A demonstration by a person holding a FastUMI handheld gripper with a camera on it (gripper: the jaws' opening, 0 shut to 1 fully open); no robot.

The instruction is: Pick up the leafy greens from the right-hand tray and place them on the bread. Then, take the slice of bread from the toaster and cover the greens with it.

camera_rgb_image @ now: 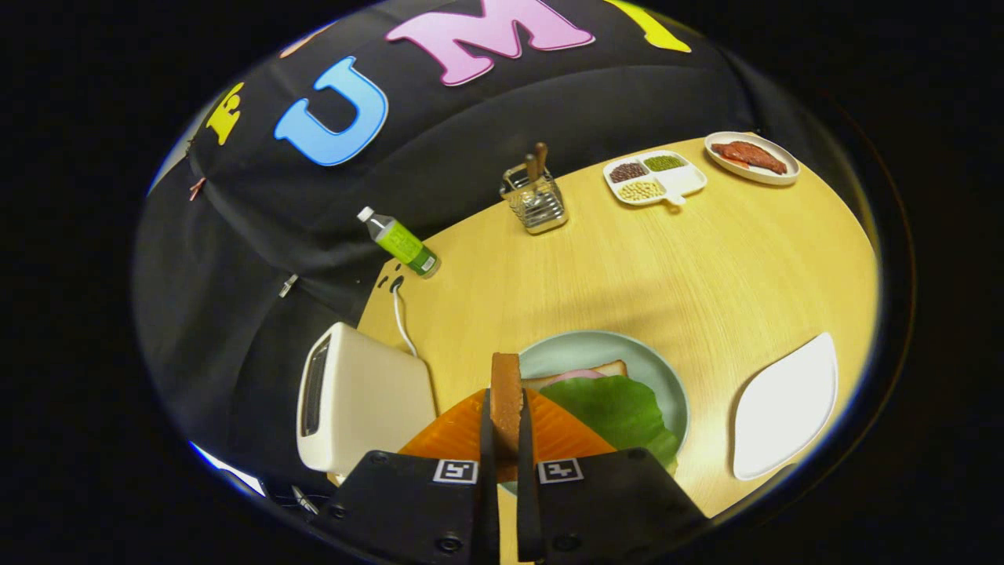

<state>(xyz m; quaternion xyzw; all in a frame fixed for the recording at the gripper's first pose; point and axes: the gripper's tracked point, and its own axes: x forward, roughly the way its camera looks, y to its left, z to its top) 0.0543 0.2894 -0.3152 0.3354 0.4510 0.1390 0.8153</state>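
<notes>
Between the gripper (506,439) jaws, which stand narrow and press on both faces, one slice of bread (506,396) is held upright on its edge. Just beyond it, one pale green plate (620,349) carries one leafy green (616,408) laid over a pink slice (576,375) and one more bread slice (592,370). Left of the jaws stands one white toaster (357,400), its cord (401,322) running across the tabletop (667,267). Right of the plate lies one white tray (784,408). Farther off are one green bottle (401,242), one wire holder (537,204) with utensils, one divided dish (655,178) with three fillings, and one dish of reddish slices (751,157).
</notes>
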